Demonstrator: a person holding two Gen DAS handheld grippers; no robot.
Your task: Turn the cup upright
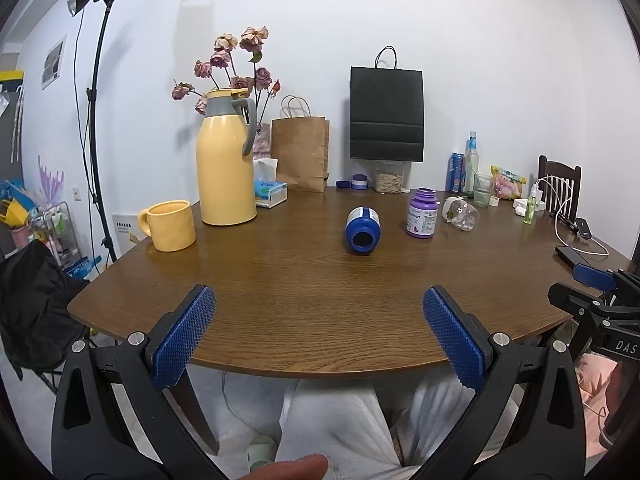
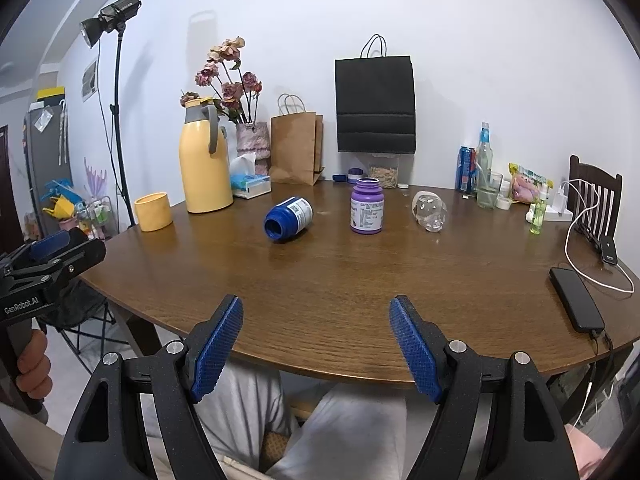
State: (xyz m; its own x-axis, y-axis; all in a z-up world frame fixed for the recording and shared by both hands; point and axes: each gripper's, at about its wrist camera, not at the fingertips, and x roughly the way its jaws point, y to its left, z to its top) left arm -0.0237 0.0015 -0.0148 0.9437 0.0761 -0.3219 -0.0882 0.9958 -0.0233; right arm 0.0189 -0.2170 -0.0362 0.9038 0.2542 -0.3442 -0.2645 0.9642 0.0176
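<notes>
A blue bottle point(image 1: 363, 231) lies on its side in the middle of the brown table point(image 1: 320, 304), its open mouth toward me; it also shows in the right wrist view point(image 2: 288, 219). A clear glass cup point(image 1: 461, 213) lies on its side further right, also in the right wrist view point(image 2: 430, 211). A yellow mug point(image 1: 170, 225) stands upright at the left. My left gripper point(image 1: 318, 312) is open and empty over the near table edge. My right gripper point(image 2: 316, 322) is open and empty, also at the near edge.
A purple bottle point(image 2: 367, 206) stands upright between the blue bottle and the glass cup. A yellow thermos point(image 1: 226, 160), tissue box, paper bags, bottles and a can line the back. A phone point(image 2: 576, 298) with cable lies at the right edge. A light stand is at the left.
</notes>
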